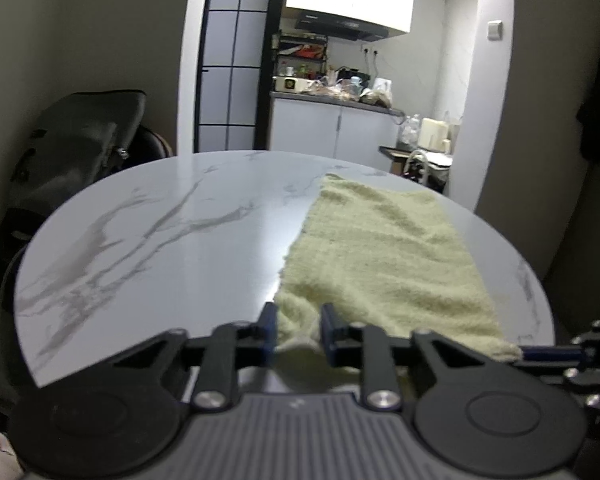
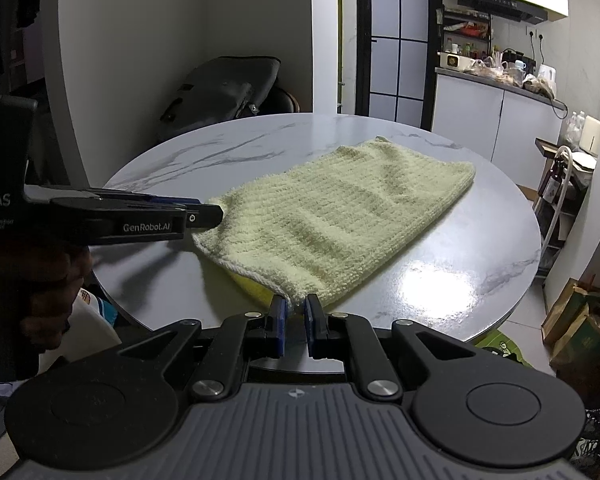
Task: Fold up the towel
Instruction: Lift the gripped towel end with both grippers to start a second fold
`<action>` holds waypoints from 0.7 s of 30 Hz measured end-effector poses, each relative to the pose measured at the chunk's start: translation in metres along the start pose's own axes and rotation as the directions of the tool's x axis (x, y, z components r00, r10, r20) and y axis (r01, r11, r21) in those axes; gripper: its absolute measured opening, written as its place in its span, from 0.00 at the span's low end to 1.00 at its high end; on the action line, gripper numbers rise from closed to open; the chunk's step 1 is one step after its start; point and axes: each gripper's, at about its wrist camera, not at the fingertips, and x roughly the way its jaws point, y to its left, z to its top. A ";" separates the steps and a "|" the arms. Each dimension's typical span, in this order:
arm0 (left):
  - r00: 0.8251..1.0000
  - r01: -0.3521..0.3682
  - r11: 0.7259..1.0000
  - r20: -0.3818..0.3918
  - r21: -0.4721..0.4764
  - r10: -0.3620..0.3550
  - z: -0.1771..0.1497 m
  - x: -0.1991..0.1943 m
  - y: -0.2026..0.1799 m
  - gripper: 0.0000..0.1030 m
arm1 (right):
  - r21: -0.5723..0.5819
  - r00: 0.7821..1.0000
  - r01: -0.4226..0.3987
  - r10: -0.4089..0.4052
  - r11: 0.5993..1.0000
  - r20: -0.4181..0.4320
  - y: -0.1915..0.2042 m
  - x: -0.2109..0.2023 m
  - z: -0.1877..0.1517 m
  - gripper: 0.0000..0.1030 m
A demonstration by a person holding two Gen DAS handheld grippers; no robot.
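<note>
A pale yellow knitted towel [image 2: 332, 216] is laid flat across the right half of a round white marble-patterned worktop [image 2: 440, 276], its length running from the near edge to the far side. Its near right corner is pinched between the narrowly closed blue-padded fingers of the right gripper [image 2: 296, 310]. Its near left corner is held between the fingers of the left gripper [image 1: 298, 326], which is seen from the side in the right wrist view. A dark padded chair [image 2: 224, 88] is seen beyond the worktop's far left edge.
</note>
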 end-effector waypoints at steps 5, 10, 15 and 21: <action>1.000 0.018 1.000 -0.001 -0.020 -0.018 -0.002 -0.003 0.001 0.15 | -0.004 1.000 0.019 -0.019 1.000 0.010 0.004 -0.001 0.000 0.11; 0.999 0.050 0.997 -0.010 -0.060 -0.051 -0.002 -0.009 0.007 0.13 | -0.009 0.998 0.044 -0.043 0.999 0.034 0.008 -0.004 0.001 0.11; 0.998 0.055 0.996 0.015 -0.068 -0.054 0.000 -0.020 0.014 0.13 | -0.014 0.997 0.040 -0.039 0.999 0.070 0.017 -0.007 0.005 0.11; 0.997 0.063 0.994 0.055 -0.089 -0.059 0.011 -0.037 0.024 0.13 | -0.012 0.995 0.028 -0.026 1.000 0.101 0.021 -0.016 0.010 0.11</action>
